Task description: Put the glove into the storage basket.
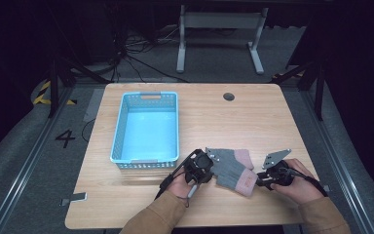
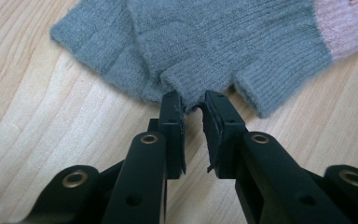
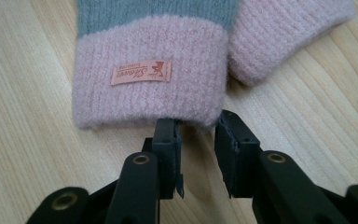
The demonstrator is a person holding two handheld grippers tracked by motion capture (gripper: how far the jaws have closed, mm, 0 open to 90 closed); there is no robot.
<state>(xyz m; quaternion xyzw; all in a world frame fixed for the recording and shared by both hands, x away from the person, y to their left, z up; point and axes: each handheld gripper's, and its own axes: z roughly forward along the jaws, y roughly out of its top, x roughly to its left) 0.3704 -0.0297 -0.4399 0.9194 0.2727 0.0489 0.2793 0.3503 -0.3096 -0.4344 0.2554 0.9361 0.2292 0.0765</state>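
Observation:
Two grey knit gloves (image 1: 231, 168) with pink cuffs lie overlapped on the wooden table (image 1: 253, 117) near its front edge. My left gripper (image 1: 212, 168) points at their finger end. In the left gripper view the jaws (image 2: 193, 105) stand narrowly apart, with the grey edge of a glove (image 2: 205, 42) dipping between the tips. My right gripper (image 1: 258, 179) faces the cuff end. There, its jaws (image 3: 198, 123) stand apart at the rim of the pink cuff (image 3: 158, 98), which carries a small label (image 3: 141, 72). A second pink cuff (image 3: 279, 37) lies beside it.
A light blue plastic basket (image 1: 119, 131) stands on the left half of the table, just beyond my left hand. A round cable hole (image 1: 229, 96) sits near the far edge. Bare wood lies to the right and behind the gloves.

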